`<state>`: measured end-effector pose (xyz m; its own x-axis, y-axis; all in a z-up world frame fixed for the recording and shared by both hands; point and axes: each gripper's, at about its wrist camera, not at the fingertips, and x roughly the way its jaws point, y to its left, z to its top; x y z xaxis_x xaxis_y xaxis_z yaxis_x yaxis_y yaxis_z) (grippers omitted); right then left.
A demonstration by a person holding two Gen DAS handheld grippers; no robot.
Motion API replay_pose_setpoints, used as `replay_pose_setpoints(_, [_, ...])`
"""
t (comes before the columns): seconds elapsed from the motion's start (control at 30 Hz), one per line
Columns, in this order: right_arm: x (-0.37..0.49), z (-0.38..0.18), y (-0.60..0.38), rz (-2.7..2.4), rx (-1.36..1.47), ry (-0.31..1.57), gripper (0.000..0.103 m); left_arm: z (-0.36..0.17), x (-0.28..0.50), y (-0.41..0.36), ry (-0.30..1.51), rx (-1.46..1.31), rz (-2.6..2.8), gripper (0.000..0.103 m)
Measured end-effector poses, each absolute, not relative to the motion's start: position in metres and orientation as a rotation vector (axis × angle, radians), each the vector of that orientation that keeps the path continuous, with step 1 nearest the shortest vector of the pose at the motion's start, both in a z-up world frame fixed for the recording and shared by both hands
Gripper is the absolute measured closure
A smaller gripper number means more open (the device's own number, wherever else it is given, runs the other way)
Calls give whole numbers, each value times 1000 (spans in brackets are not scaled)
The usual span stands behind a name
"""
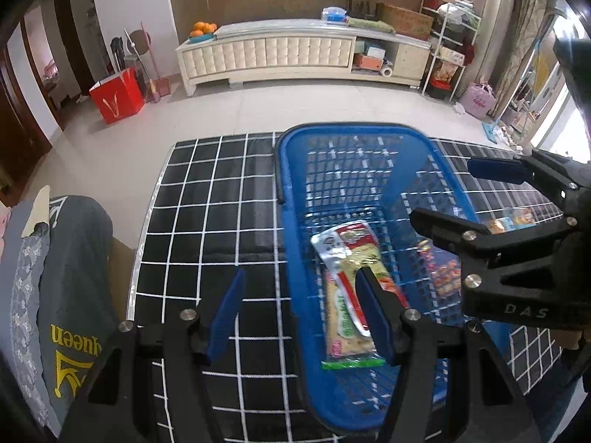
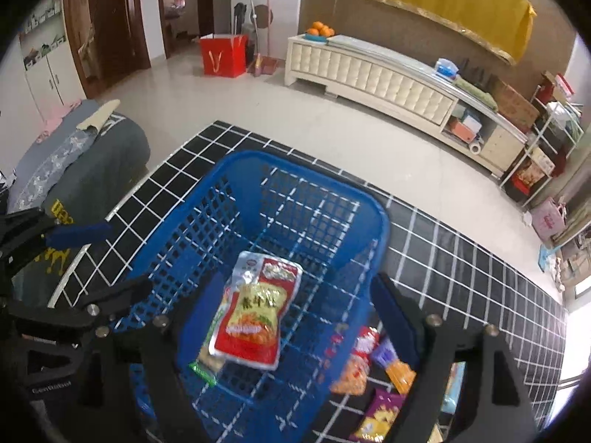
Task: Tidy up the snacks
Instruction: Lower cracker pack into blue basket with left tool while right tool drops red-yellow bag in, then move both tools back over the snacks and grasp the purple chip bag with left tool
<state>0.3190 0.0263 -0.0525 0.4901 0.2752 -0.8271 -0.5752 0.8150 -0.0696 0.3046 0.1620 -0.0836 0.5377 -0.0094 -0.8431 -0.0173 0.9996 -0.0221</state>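
Right wrist: glossy red pouch [image 2: 255, 313] (crinkled) in blue lattice basket [image 2: 325, 181].

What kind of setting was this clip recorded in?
Most likely a home living room: a long cream media cabinet along the wall, a bowl of oranges on it, and a sofa beside the checked table.

— Where does the basket [image 2: 207, 221] sit?
— On the table [image 2: 461, 258], near its far edge; two snack packets [image 2: 255, 306] lie inside on its floor, one overlapping the other.
— And the rest?
— More loose snacks [image 2: 373, 369] lie on the table just outside the basket's right wall; a cushioned seat [image 1: 70, 258] stands left of the table; a long cabinet [image 1: 295, 55] runs along the wall behind.
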Motion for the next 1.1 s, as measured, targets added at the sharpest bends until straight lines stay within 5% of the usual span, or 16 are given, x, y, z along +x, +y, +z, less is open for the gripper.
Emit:
replay_pose_setpoints(0.57, [245,10,-95,413,-235,860,18,-16,238,75,900,18,-87,44])
replay_pose_setpoints(0.97, [217,2,-178,318,-148,877,18,-4,213,8,874,50,-173,44])
replay_pose_setpoints(1.1, [216,-9,-206,285,-105,899,18,-11,215,-15,863,71,-177,28])
